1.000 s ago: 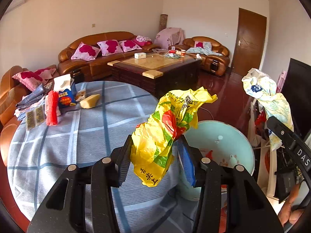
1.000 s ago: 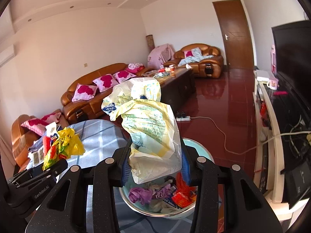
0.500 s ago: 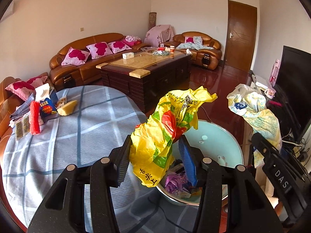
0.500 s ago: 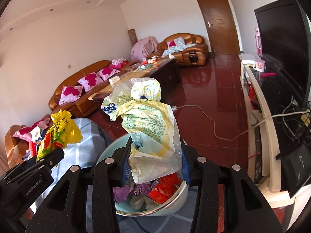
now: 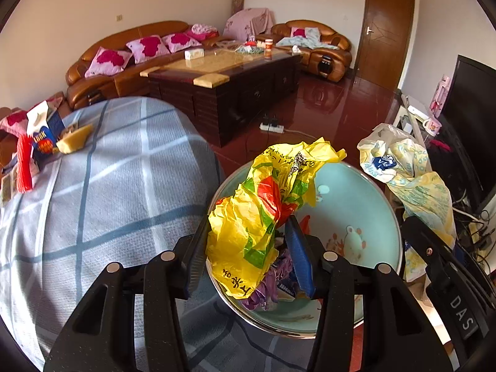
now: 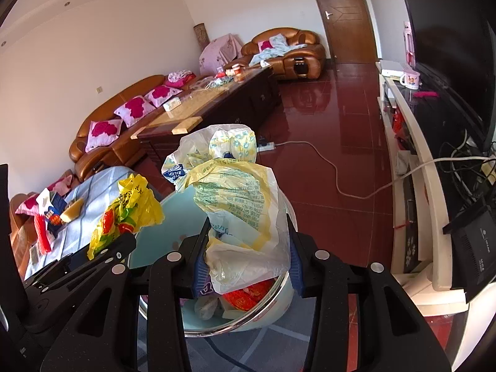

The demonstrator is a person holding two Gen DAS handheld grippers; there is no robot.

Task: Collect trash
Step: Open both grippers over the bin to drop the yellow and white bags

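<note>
My left gripper (image 5: 248, 257) is shut on a crumpled yellow plastic bag (image 5: 263, 210) with red and green print, held over the pale blue basin (image 5: 365, 210). The basin holds purple and red wrappers. My right gripper (image 6: 246, 257) is shut on a white and yellow plastic bag (image 6: 238, 198), also above the basin (image 6: 173, 217). In the right wrist view the yellow bag (image 6: 127, 207) and the left gripper's black body show at the left. The white bag (image 5: 403, 173) shows at the right of the left wrist view.
A round table with a blue checked cloth (image 5: 108, 192) carries a snack box (image 5: 46, 133), a red item (image 5: 23, 164) and a yellow wedge (image 5: 74, 142) at its far side. A dark coffee table (image 5: 232, 80), brown sofas, a TV stand (image 6: 418, 161) and a floor cable (image 6: 334, 173) surround it.
Both grippers have come down and forward over the basin with their bags still held. The basin now fills more of both views, and its contents show.
</note>
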